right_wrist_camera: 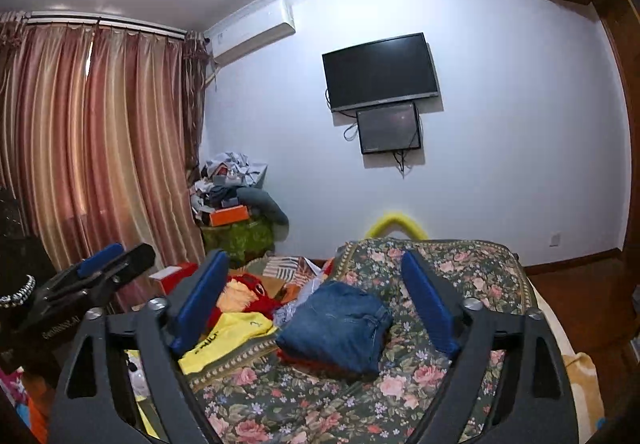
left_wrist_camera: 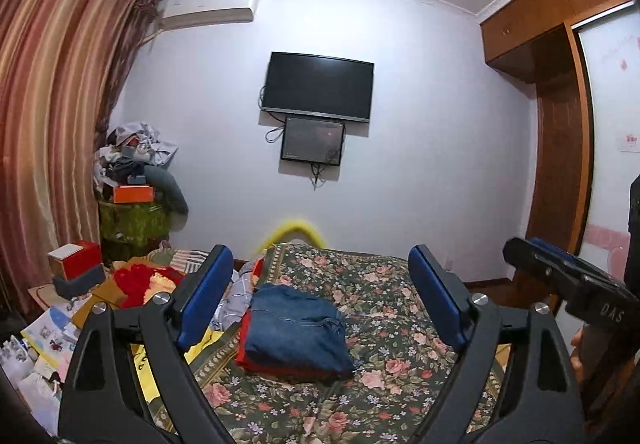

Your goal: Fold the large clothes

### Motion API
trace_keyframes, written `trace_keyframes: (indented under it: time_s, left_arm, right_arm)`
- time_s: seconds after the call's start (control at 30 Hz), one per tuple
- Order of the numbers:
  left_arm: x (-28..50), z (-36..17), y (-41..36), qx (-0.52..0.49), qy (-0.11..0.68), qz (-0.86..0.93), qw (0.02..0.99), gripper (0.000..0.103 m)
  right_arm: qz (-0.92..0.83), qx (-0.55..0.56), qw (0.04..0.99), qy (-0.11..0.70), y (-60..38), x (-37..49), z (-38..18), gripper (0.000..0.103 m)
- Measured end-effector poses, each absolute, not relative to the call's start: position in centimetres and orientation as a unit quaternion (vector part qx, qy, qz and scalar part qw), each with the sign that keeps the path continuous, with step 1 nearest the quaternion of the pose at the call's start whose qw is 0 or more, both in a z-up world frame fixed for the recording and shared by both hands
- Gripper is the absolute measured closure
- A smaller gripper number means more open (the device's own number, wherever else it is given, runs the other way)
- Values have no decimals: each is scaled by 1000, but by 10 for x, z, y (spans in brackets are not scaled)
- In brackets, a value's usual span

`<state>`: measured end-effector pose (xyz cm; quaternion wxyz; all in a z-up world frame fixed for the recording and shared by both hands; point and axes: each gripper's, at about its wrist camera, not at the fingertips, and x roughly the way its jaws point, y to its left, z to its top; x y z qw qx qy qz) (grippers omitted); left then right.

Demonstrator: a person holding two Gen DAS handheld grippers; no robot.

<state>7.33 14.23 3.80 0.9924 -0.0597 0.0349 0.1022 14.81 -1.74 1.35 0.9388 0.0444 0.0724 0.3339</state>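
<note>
A folded blue denim garment [left_wrist_camera: 296,328] lies on top of a folded red garment [left_wrist_camera: 244,348] on the floral bedspread [left_wrist_camera: 384,376]. My left gripper [left_wrist_camera: 320,272] is open and empty, held above and in front of the stack. My right gripper [right_wrist_camera: 316,276] is open and empty, also raised in front of the denim [right_wrist_camera: 340,324]. The right gripper shows at the right edge of the left wrist view [left_wrist_camera: 560,276]; the left gripper shows at the left of the right wrist view [right_wrist_camera: 96,276]. A yellow shirt [right_wrist_camera: 228,336] and red clothes [right_wrist_camera: 248,292] lie unfolded left of the stack.
Boxes, bags and papers [left_wrist_camera: 44,340] crowd the left of the bed. A cluttered pile [left_wrist_camera: 136,172] stands in the corner by the curtains [left_wrist_camera: 52,104]. A TV [left_wrist_camera: 316,86] hangs on the far wall. A wooden wardrobe [left_wrist_camera: 560,116] is at the right.
</note>
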Motion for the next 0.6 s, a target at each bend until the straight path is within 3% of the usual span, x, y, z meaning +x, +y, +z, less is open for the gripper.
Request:
trace_keyframes:
  time_s: [0.07,0.6]
  left_arm:
    - [73,35,145,-61,39,111,991,4]
    - [73,23,140,-55,50,124,989,1]
  right_arm:
    - [327,35,942,72,-13,148,12,0]
    - [316,28,946,70,-17,143,6,0]
